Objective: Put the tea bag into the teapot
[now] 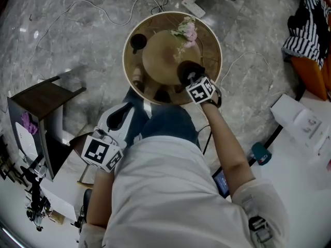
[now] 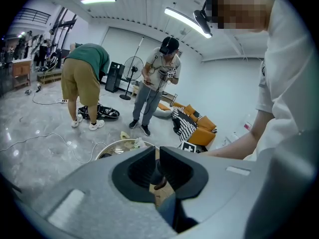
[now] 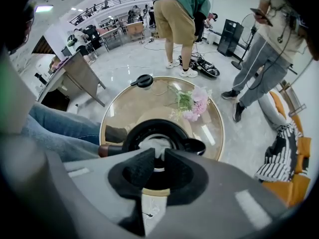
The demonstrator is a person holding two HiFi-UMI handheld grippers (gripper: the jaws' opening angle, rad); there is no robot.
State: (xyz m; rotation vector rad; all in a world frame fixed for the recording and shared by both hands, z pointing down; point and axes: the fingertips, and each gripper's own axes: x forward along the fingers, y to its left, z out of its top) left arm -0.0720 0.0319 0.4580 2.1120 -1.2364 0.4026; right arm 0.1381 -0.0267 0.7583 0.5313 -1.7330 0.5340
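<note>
A black teapot [image 3: 149, 131] with a brown side handle [image 3: 107, 150] stands lidless on the near part of a round glass table [image 1: 212, 45]. In the right gripper view, my right gripper [image 3: 159, 156] hangs straight above the pot's mouth, its jaws shut on a white tea bag [image 3: 156, 146] that dangles into the opening. The head view shows the teapot [image 1: 186, 70] just beyond the right gripper [image 1: 195, 82]. The left gripper [image 1: 123, 112] is held back over the person's lap, away from the table. Its jaws [image 2: 158, 166] are closed together with nothing between them.
The black teapot lid [image 1: 138, 42] lies on the table's far left, and pink flowers [image 1: 186, 31] lie at the far side. A dark desk [image 1: 44, 99] stands at left and a white table [image 1: 305, 138] at right. Cables cross the floor. Two people stand beyond the table.
</note>
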